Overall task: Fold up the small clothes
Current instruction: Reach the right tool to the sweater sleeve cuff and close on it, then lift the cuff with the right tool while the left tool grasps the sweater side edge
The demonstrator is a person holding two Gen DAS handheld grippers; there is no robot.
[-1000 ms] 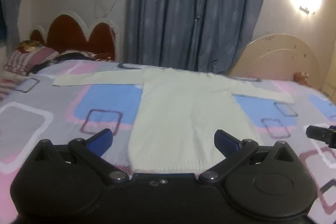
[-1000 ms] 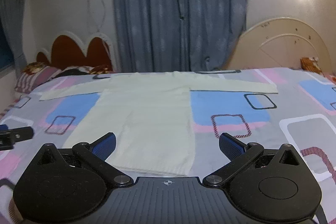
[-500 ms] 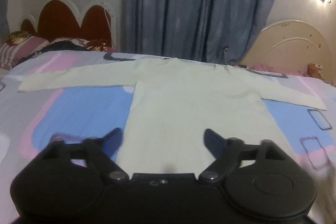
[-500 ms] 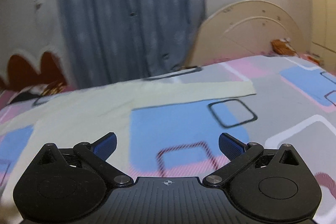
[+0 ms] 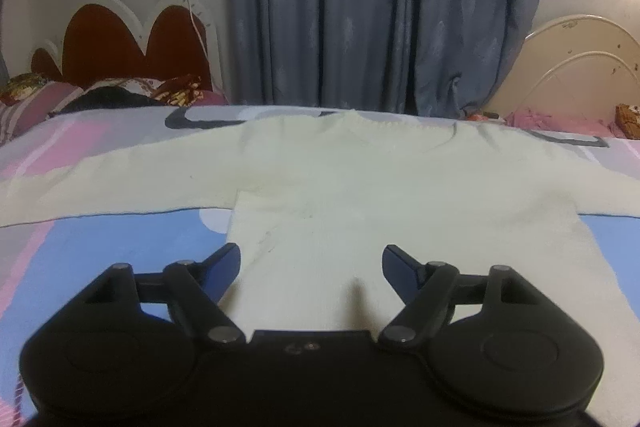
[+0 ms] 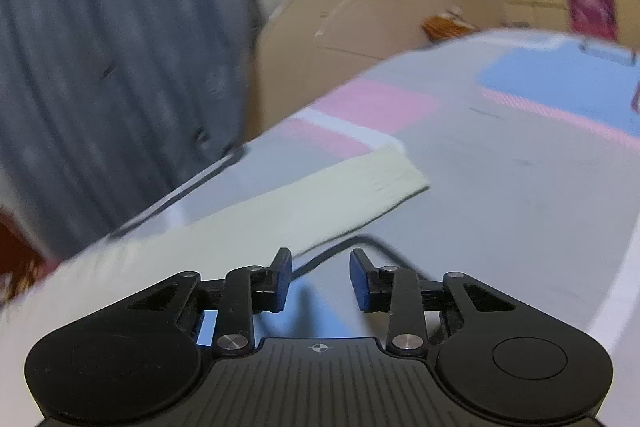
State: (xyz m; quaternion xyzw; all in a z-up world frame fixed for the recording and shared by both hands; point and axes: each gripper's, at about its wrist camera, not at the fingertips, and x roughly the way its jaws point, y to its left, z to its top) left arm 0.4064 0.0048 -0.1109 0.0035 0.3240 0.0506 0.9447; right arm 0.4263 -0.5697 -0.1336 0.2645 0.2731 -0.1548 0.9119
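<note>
With nothing between them, the right gripper jaws have just been closing short of the sweater sleeve cuff, risking an empty pinch, while the left gripper is gaping open, empty, over the body.

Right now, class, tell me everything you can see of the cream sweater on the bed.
The cream sweater looks like soft knit, long-sleeved with a round ribbed neck. It lies flat and unfolded on the patterned bedspread, neck toward the curtains, both sleeves stretched straight out sideways. In the right wrist view one sleeve's ribbed cuff rests flat on the bedspread. Faint marks show near the chest. Nothing grips it.
</note>
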